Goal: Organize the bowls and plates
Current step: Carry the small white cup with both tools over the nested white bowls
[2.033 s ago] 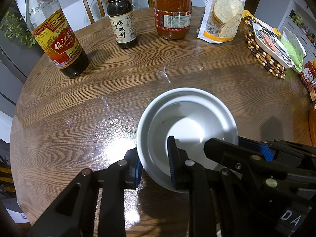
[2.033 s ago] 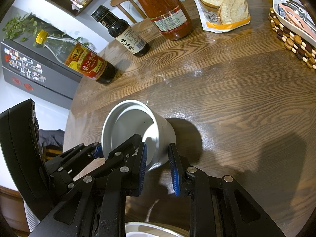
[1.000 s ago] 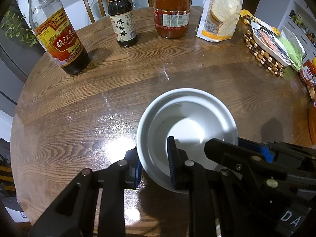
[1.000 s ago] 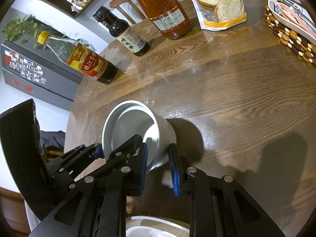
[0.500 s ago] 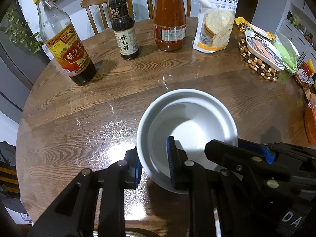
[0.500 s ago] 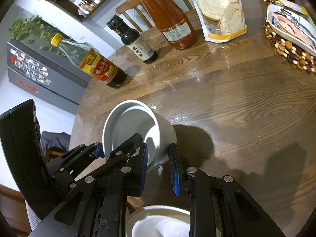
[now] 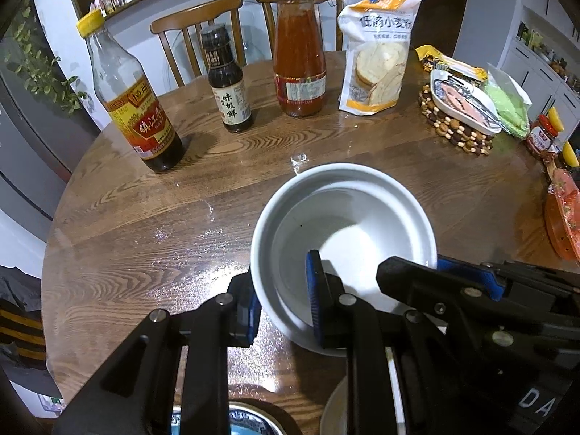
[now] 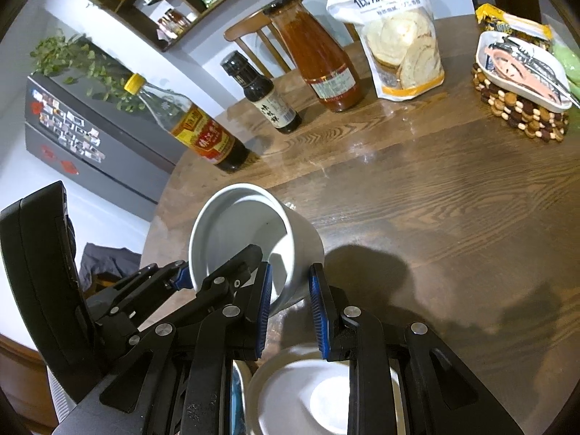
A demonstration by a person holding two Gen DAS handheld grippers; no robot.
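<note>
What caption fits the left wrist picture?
Two hand-held grippers pinch a round white ceramic bowl above the wooden table.

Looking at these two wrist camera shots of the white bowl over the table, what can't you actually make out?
- Underside of the white bowl: hidden by its own wall in both views, so any gap above the table is unclear.
- Patterned dish: cut off by the left view's bottom edge and the left tool.
- Second white bowl: partly covered by the right tool in the right view.
- Small jars: cut off at the left view's right edge.
</note>
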